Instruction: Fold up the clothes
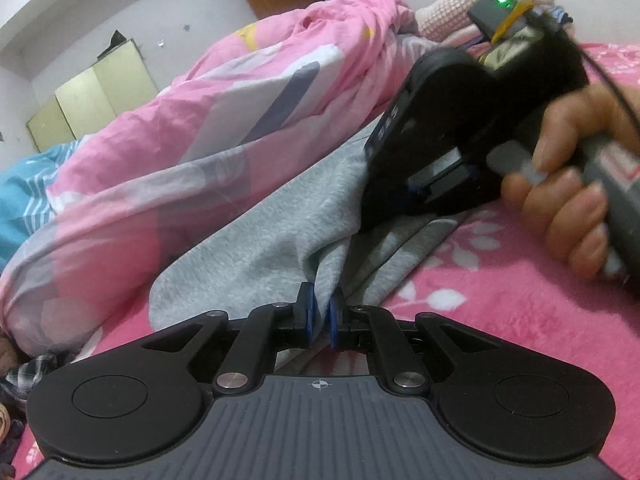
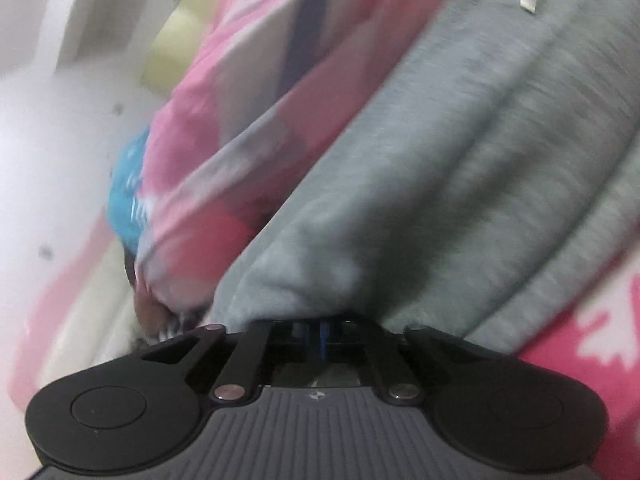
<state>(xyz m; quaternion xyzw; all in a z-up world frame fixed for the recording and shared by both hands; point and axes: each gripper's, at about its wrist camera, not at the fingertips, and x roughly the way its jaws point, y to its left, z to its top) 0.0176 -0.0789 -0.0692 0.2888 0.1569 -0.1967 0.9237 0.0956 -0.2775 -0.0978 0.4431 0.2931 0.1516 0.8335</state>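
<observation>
The grey garment (image 1: 260, 232) lies on the pink bed (image 1: 500, 280) beside a quilt (image 1: 180, 120). The left tongs (image 1: 320, 312) pinch its edge; the right tongs (image 2: 316, 326) are closed on its hem. Both should lift evenly, keeping the edge taut and clear of the quilt.

Count's simple here: two grippers in play, the left gripper (image 1: 321, 314) and the right gripper (image 1: 424, 184). One grey garment (image 1: 256, 248) on the bed. One pink quilt (image 1: 192, 120) bunched behind it, one pink floral blanket (image 1: 500, 300) underneath, one blue striped cloth (image 1: 20, 196) far left. One hand (image 1: 568, 196) showing.
</observation>
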